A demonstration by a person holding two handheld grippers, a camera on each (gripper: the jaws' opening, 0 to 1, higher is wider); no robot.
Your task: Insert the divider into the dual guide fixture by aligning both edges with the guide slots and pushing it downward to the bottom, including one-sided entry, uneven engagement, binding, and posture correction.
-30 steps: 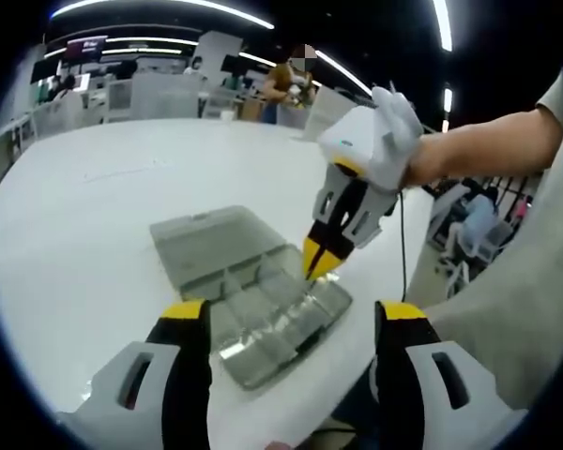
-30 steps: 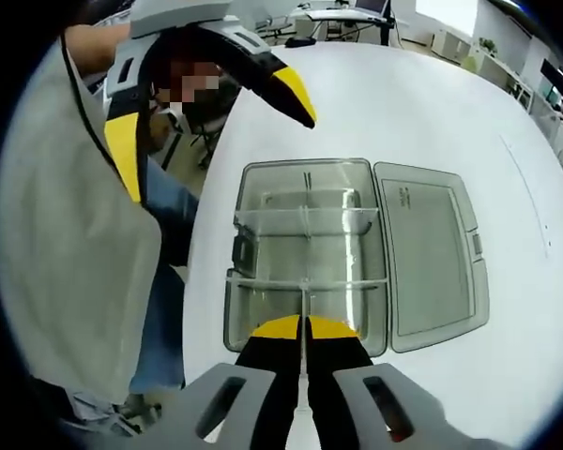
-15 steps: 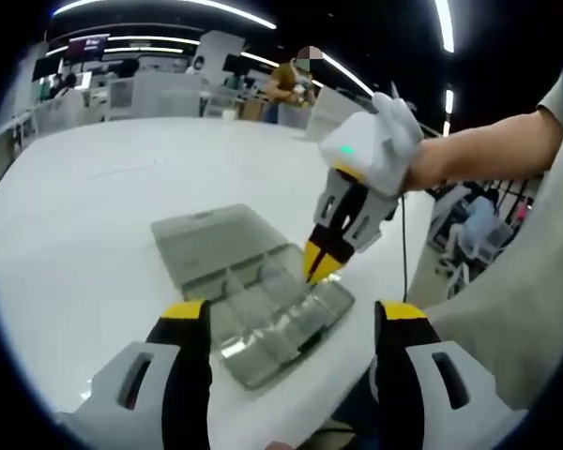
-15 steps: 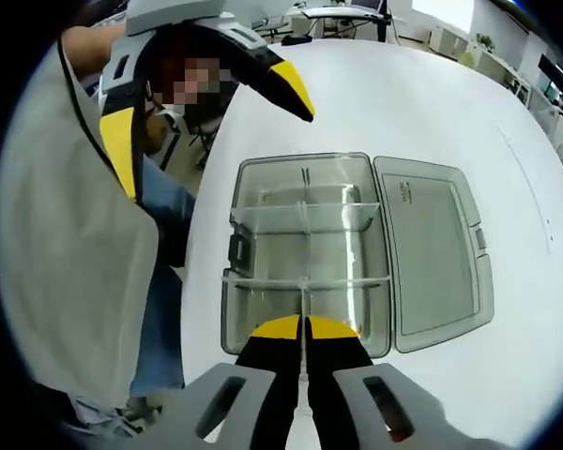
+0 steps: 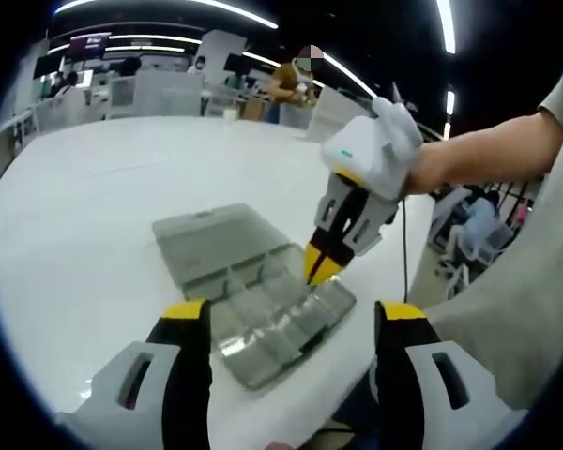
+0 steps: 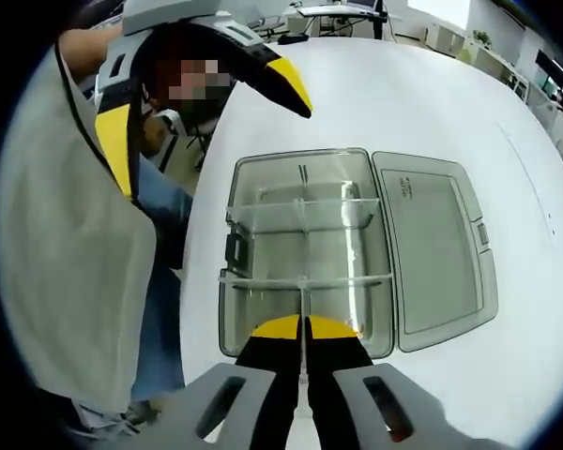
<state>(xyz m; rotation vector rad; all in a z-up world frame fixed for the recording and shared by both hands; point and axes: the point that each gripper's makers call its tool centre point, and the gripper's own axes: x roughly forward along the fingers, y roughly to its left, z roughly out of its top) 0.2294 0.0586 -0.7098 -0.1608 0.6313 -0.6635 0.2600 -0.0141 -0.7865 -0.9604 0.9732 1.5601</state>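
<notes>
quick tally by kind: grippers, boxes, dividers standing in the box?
Grippers: 2, the left gripper and the right gripper
Clear boxes with an open lid: 1, the clear box
Dividers seen in the box: 3, two crosswise dividers, one lengthwise divider
Total: 6

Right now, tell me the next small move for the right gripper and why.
Probably ease the right gripper straight down. Its jaws are pinched on the thin clear divider, which stands on edge over the near compartment of the clear box, apparently in line with its centre rib. The left gripper hangs open, apart from the box.
</notes>
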